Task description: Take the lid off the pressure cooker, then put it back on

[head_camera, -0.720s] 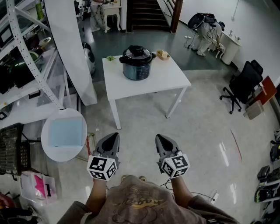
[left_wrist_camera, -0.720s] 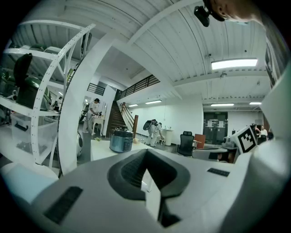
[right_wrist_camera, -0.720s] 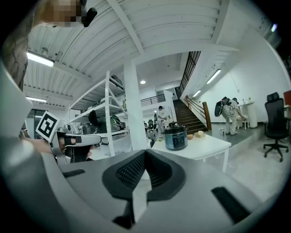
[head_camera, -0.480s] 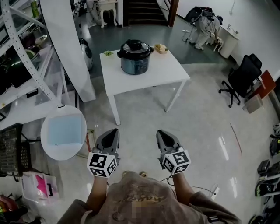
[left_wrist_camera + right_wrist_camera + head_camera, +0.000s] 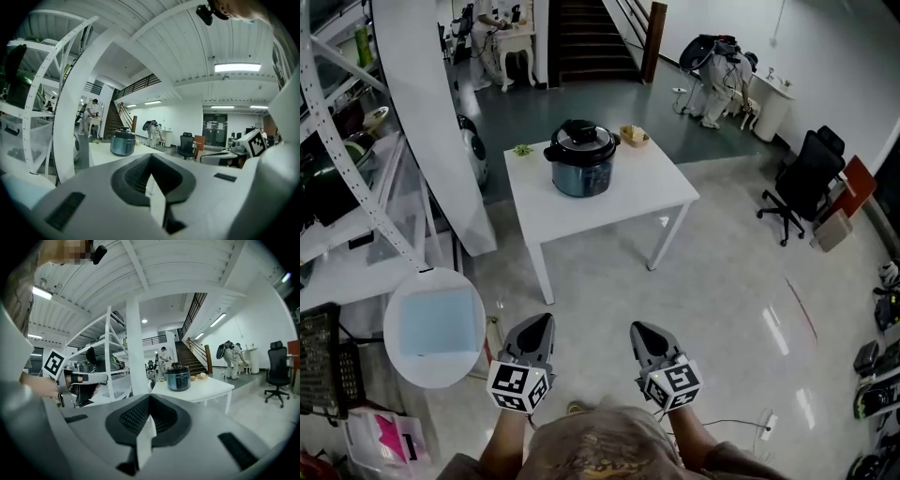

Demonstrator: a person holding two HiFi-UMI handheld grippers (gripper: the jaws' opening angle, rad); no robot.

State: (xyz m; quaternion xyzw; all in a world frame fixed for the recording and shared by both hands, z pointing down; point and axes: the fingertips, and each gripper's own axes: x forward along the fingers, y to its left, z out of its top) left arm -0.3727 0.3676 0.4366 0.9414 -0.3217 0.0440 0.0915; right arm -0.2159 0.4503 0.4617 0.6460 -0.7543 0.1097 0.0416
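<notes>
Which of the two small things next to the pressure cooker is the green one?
The small green item left of the pressure cooker in the head view; the tan bowl sits on its right.

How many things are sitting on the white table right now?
3. The pressure cooker stands near the far edge of the table, a small green item lies at the far left corner, and a small basket at the far right corner. Something behind the cooker could be hidden.
</notes>
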